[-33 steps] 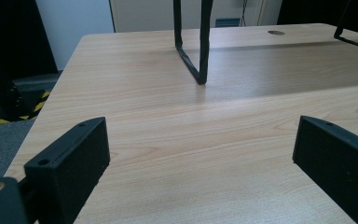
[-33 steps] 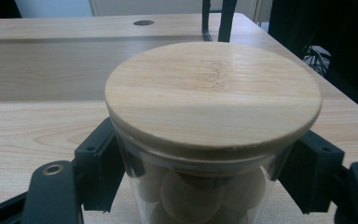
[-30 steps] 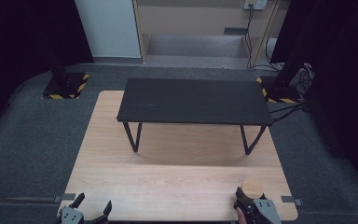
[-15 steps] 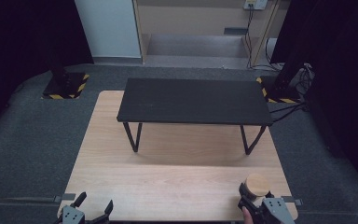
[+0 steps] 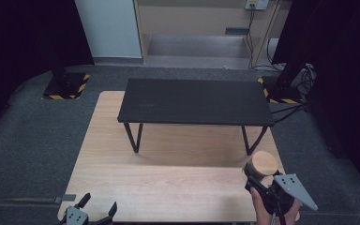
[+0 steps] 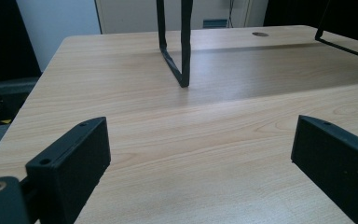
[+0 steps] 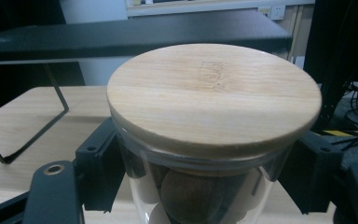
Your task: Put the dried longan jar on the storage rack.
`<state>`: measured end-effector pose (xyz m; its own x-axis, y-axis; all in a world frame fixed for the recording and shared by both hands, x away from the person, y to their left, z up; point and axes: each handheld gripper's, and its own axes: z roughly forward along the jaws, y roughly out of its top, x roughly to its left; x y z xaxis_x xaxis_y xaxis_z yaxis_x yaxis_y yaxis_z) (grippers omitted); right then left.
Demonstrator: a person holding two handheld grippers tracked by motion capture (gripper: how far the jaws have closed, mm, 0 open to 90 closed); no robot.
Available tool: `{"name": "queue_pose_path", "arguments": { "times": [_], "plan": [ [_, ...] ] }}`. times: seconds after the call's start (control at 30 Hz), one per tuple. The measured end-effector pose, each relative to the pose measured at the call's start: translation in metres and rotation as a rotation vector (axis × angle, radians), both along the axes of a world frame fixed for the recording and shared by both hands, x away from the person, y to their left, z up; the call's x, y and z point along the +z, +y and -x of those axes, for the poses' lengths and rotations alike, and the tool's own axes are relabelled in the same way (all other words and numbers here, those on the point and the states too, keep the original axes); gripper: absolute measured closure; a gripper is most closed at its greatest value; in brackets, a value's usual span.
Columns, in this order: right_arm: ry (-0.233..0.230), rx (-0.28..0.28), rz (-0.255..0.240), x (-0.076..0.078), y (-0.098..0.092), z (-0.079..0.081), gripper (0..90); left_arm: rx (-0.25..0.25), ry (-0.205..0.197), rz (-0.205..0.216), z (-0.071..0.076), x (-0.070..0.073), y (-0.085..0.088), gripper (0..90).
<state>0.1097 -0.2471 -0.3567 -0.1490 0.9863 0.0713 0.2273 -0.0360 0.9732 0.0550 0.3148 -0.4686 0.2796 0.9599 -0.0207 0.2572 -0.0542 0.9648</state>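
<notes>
the right gripper (image 5: 258, 180) has its fingers clamped on the clear glass jar with a round wooden lid (image 7: 214, 100), held clear of the light wooden desk (image 5: 168, 187). the pick-up looks done; setting it down, perhaps on the black metal shelf (image 5: 194, 101) ahead of the fingers, remains. the left gripper (image 5: 95, 210) rests with fingers wide and empty.

Tongs (image 7: 205, 182) clamp a glass jar (image 7: 200, 196) — wooden lid (image 7: 214, 98) on, brown balls inside.

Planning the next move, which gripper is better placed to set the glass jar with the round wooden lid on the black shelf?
Right. The right gripper already clamps the glass jar with the round wooden lid, near the black shelf; the left gripper sits open over bare table.
</notes>
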Motion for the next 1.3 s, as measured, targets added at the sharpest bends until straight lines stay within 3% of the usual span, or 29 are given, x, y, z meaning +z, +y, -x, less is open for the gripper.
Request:
{"name": "queue_pose_path", "arguments": {
  "times": [0.2, 0.57, 0.9, 1.03, 1.07, 1.13, 1.3],
  "plan": [
    [-0.021, 0.009, 0.01, 0.019, 0.0, -0.011, 25.6, -0.013, 0.005, 0.006, 0.0, 0.0, -0.001, 3.3],
    [-0.056, 0.008, 0.038, 0.058, -0.007, -0.048, 25.5, -0.035, 0.012, 0.005, -0.001, 0.001, -0.003, 3.5],
    [-0.057, 0.008, 0.079, 0.081, -0.006, -0.097, 25.5, -0.033, 0.005, 0.017, -0.003, 0.001, -0.004, 3.6],
    [-0.038, 0.013, 0.099, 0.087, -0.002, -0.127, 25.6, -0.031, 0.006, 0.02, -0.003, 0.001, -0.004, 3.7],
    [-0.038, 0.013, 0.099, 0.087, -0.002, -0.127, 25.6, -0.031, 0.006, 0.02, -0.003, 0.001, -0.004, 3.7],
    [-0.018, 0.019, 0.085, 0.089, -0.002, -0.146, 25.5, -0.025, 0.007, 0.023, -0.002, 0.001, -0.004, 3.7],
    [0.001, 0.017, 0.081, 0.09, -0.002, -0.17, 25.6, -0.018, 0.01, 0.023, -0.002, 0.0, -0.003, 3.7]
  ]
}}
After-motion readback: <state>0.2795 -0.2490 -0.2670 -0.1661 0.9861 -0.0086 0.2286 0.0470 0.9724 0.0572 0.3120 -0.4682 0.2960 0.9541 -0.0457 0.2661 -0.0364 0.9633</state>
